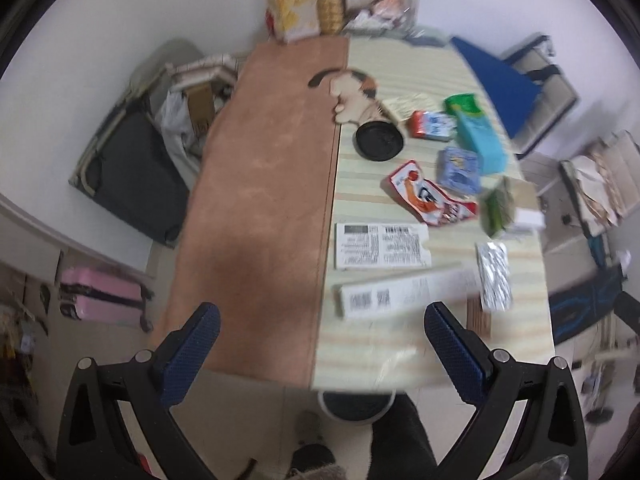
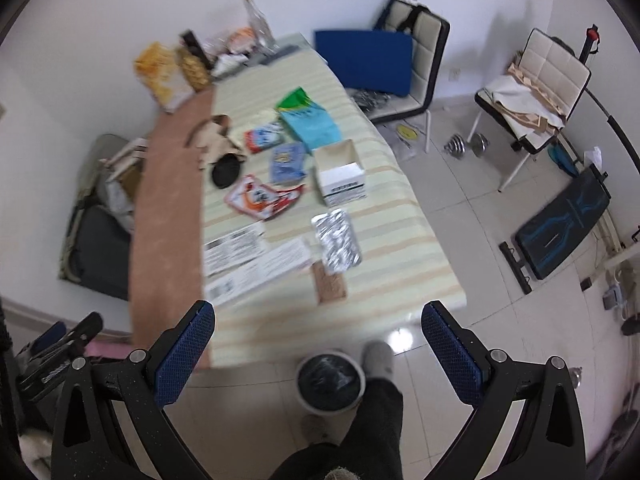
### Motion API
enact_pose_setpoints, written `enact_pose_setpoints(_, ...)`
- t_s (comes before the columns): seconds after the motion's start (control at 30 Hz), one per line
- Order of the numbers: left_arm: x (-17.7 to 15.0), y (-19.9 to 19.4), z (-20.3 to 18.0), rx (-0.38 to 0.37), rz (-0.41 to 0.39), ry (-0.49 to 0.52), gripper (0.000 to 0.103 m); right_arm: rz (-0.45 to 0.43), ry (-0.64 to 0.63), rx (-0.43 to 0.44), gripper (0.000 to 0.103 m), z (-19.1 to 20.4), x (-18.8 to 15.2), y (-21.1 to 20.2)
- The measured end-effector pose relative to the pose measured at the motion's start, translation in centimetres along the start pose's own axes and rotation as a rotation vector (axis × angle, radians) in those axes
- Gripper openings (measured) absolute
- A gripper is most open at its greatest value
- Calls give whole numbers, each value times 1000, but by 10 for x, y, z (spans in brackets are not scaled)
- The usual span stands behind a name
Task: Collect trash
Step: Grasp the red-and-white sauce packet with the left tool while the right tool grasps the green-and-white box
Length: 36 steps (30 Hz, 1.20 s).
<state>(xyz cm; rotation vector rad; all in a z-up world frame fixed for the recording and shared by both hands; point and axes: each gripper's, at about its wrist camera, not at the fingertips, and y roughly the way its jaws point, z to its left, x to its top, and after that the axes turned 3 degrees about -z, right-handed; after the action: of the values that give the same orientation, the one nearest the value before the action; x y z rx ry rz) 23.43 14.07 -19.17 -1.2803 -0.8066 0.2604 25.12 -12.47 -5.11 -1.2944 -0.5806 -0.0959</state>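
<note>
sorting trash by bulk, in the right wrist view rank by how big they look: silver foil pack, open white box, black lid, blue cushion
1. blue cushion
2. open white box and silver foil pack, too alike to rank
3. black lid

The cushion lies farthest, so it is likely bigger still.

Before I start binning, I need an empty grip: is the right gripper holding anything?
No: the right gripper has its jaws wide apart with nothing between them.
</note>
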Motion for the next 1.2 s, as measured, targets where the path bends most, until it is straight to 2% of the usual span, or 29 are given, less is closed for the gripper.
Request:
enact_pose_setpoints(0.17, 45, 81, -37, 16, 139, -87, 103, 114, -27, -50, 103, -17, 82, 122)
enact_pose_setpoints(0.27, 64, 124, -51, 19, 208, -125, 103, 189, -44, -69, 103, -19, 117, 189)
enact_pose_setpoints(0.4, 83, 183, -66, -52, 319, -227, 103, 291, -85, -60, 103, -10, 142, 263)
enact_pose_setpoints(0.5, 93, 220, -77, -120, 383, -302, 102, 347, -117, -56, 103, 0, 145, 297)
enact_pose_setpoints(0.6, 100, 249, -89, -150, 429, -345, 99, 390, -123, -59, 103, 2, 150, 326)
enact_pose_setpoints(0.63, 102, 257, -94, -149, 439, -344, 87, 397, -120, -55, 103, 1, 151, 330)
enact_pose_setpoints(0.7, 105, 265, -103, -122, 448, -326, 81, 415, -115, -54, 101, -3, 153, 342)
enact_pose_setpoints(0.73, 107, 264, -107, -115, 428, -320, 74, 419, -114, -51, 96, -4, 154, 346)
enact_pose_setpoints(0.77, 109, 260, -113, -100, 400, -293, 71, 425, -117, -53, 93, -7, 155, 348)
enact_pose_setpoints(0.8, 111, 258, -116, -76, 388, -278, 62, 435, -121, -54, 84, -10, 155, 352)
enact_pose_setpoints(0.83, 111, 254, -119, -61, 372, -261, 49, 436, -121, -51, 82, -13, 155, 354)
enact_pose_setpoints(0.87, 111, 253, -120, -56, 368, -253, 47, 434, -117, -40, 81, -16, 156, 355)
enact_pose_setpoints(0.93, 113, 245, -122, -24, 342, -220, 29, 428, -113, -20, 77, -21, 157, 354)
enact_pose_setpoints(0.97, 114, 240, -125, -20, 332, -194, 26, 424, -114, -14, 77, -23, 158, 352)
enact_pose_setpoints(1.03, 115, 232, -129, 8, 302, -142, 13, 422, -116, -3, 76, -27, 158, 350)
enact_pose_setpoints(1.1, 115, 225, -132, 32, 282, -94, 12, 421, -109, 6, 75, -30, 158, 347)
enact_pose_setpoints(1.17, 116, 218, -134, 53, 267, -58, 0, 421, -101, 16, 75, -33, 157, 343)
enact_pose_setpoints(1.2, 118, 210, -137, 45, 263, -51, 0, 417, -99, 21, 75, -35, 156, 340)
